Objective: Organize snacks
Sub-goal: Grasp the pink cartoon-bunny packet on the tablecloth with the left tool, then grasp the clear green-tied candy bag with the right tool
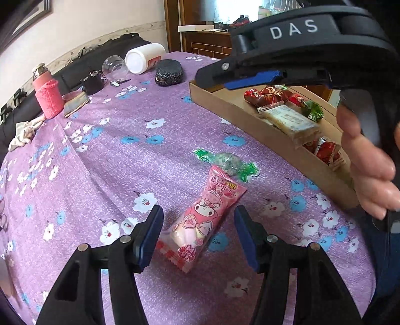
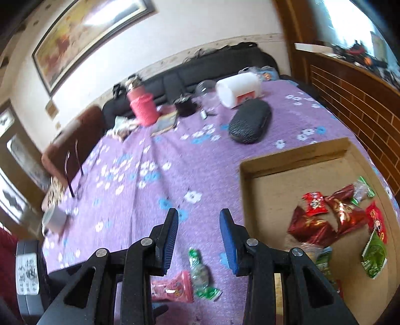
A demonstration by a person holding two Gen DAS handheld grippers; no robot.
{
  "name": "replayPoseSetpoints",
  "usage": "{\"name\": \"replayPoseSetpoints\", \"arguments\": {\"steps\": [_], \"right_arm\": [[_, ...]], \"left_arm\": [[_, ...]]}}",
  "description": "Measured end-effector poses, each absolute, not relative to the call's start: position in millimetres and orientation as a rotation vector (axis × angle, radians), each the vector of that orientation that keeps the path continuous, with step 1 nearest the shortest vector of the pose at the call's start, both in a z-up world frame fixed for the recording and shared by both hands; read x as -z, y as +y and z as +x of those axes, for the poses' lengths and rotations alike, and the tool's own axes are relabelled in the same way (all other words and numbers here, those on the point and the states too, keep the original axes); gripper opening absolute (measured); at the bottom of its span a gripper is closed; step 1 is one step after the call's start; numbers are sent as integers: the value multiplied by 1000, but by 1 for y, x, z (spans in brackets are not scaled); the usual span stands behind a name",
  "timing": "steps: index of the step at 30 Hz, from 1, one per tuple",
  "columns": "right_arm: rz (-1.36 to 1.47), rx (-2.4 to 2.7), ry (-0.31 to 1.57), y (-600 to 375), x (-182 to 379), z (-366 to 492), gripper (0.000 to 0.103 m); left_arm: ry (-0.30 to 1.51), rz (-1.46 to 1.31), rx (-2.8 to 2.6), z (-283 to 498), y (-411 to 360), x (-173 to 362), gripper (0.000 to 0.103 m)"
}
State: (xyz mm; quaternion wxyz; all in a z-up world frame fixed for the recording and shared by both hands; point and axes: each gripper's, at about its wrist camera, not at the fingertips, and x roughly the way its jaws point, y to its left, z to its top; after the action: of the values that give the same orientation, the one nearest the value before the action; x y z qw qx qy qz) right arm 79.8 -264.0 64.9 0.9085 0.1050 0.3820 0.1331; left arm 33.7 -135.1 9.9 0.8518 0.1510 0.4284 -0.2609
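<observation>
Directly ahead, pink snack packet [image 1: 200, 222] lies between the spread, empty fingers of left gripper [image 1: 198, 235], long axis running toward the cardboard tray [image 1: 250, 117]; right gripper [image 2: 199, 240], likewise open, hangs farther off.

The tablecloth [image 1: 105, 160] is purple with white and blue flowers. A pink snack packet [image 1: 203, 218] carries a cartoon rabbit; the candy [image 1: 228, 162] beside it is green-wrapped. The box [image 2: 272, 200] is brown.

A: Upper left of the right wrist view: framed painting [image 2: 85, 35] on a pale wall [image 2: 200, 27]. Black sofa [image 2: 212, 67] below it.

B: Noted. Brick-pattern wood panel [image 2: 350, 100] at right, bright window [image 2: 350, 22] above. Purple floral cloth [image 1: 112, 155] fills centre frame.
</observation>
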Motion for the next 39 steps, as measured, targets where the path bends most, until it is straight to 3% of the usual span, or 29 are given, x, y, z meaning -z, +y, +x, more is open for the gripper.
{"name": "replayPoseSetpoints", "arguments": {"steps": [1, 5, 10, 14, 23, 24, 25, 34, 39], "right_arm": [[209, -277, 792, -261, -64, 81, 37], [173, -291, 811, -252, -61, 82, 36], [89, -281, 889, -238, -47, 86, 36], [16, -276, 945, -229, -36, 87, 29], [-126, -329, 1073, -219, -9, 84, 29], [-159, -321, 1060, -215, -7, 81, 29], [-172, -350, 1056, -209, -6, 79, 22], [-1, -507, 884, -203, -36, 63, 22], [56, -457, 884, -212, -36, 69, 22]], "left_arm": [[897, 330, 541, 34, -137, -7, 46], [876, 346, 475, 37, -137, -5, 26], [910, 205, 251, 67, -90, -5, 26], [925, 118, 145, 79, -59, -4, 27], [917, 116, 142, 78, -59, -3, 27], [916, 114, 143, 78, -59, -4, 27], [915, 113, 141, 78, -59, -4, 27], [914, 46, 211, 75, -62, -7, 26], [899, 22, 230, 73, -65, -10, 26]]}}
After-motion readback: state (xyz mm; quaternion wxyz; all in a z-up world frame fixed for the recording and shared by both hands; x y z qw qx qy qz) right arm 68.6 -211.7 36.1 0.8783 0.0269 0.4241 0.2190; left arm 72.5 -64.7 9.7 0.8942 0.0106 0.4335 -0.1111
